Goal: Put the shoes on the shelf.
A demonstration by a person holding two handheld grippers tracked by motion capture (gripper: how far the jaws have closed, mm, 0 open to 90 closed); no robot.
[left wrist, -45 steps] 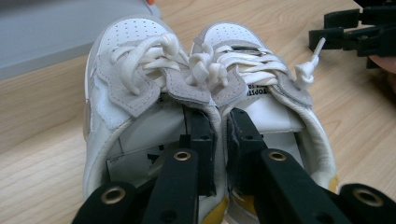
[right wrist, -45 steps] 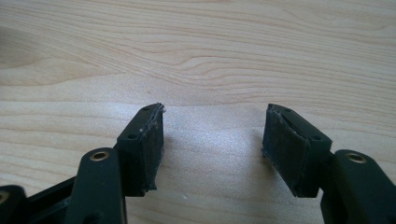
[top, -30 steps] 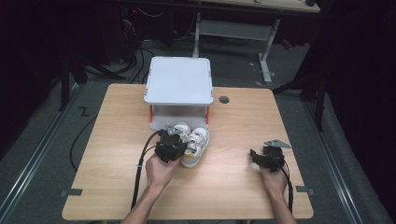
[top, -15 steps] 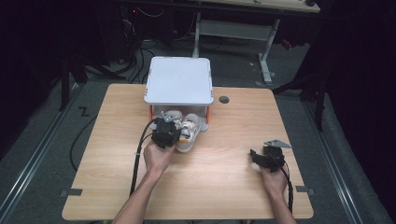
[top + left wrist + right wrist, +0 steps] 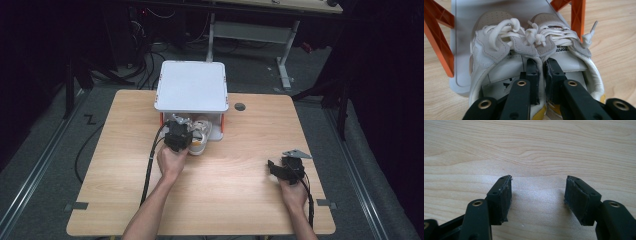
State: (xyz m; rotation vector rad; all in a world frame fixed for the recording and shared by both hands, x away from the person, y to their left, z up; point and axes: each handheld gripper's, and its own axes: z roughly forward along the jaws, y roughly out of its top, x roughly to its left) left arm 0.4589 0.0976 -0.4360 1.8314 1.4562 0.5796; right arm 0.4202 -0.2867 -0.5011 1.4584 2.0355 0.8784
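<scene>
Left gripper (image 5: 541,75) has its jaws pinched together on the two inner collar walls of a pair of white sneakers (image 5: 534,47), one jaw inside each shoe. In the high view this gripper (image 5: 178,134) sits at the front edge of a small white rack (image 5: 191,86) with orange legs (image 5: 437,37) at the far middle of the wooden table (image 5: 240,170), and the sneakers (image 5: 200,135) lie toes-first on the rack's lower shelf (image 5: 464,15), heels just out at the front. Right gripper (image 5: 537,195) rests near the table's right side (image 5: 284,167), well apart from the shoes, its jaws spread wide over bare wood with nothing between them
</scene>
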